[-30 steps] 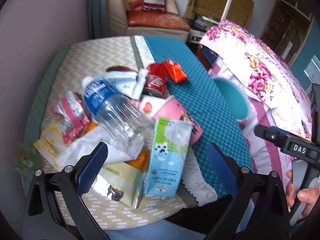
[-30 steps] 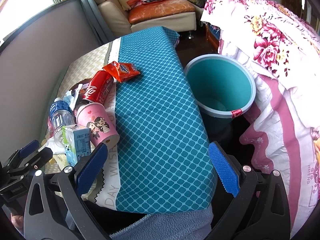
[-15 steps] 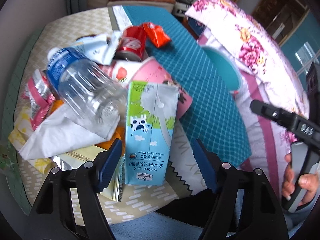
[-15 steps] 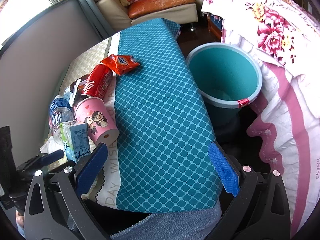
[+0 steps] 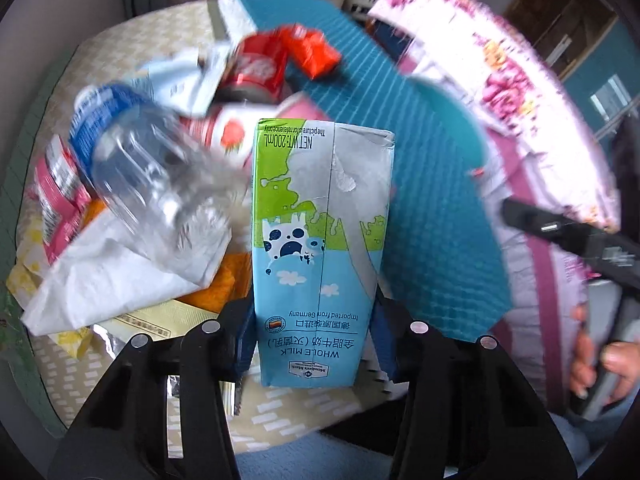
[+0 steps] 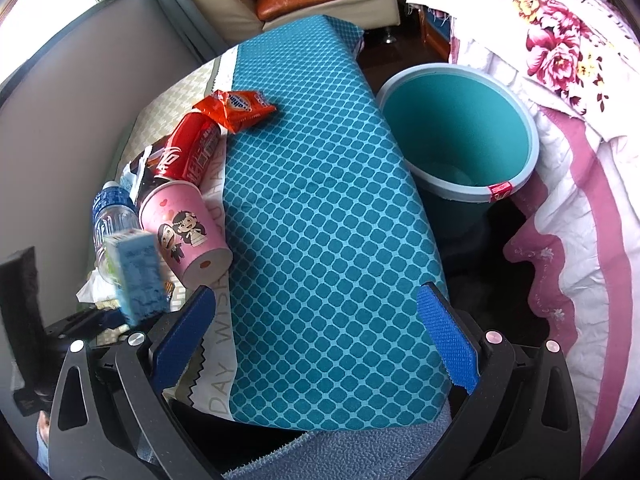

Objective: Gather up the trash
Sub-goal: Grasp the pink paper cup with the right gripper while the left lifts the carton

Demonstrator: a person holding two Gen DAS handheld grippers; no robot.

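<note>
You are holding a gripper in each hand over a table (image 6: 320, 208) covered in a teal diamond-patterned cloth, with a heap of rubbish on its left part. Your left gripper (image 5: 314, 344) is pinching a small milk carton (image 5: 320, 248) between its two blue pads, gripping the carton's lower sides; the carton is standing roughly upright in the jaws with its print upside down to the camera, and the scene around it is smeared with motion blur. In the right wrist view that same carton (image 6: 138, 276) is showing at the far left, blurred, just in front of the pile. Behind the carton, a clear plastic bottle (image 5: 148, 168) with a blue label is lying on white tissue (image 5: 116, 276). A pink paper cup (image 6: 186, 232) with a cartoon couple is lying on its side beside the bottle, its base facing you. A red soda can (image 6: 192, 148) is lying farther back, and an orange snack wrapper (image 6: 236, 108) is touching its far end. Your right gripper (image 6: 316, 340) is spread wide with nothing between its blue pads, hanging above the near edge of the table. A teal bin (image 6: 460, 140) is standing on the floor just to the right of the table, between it and a bed with a floral quilt (image 6: 568, 52).
</note>
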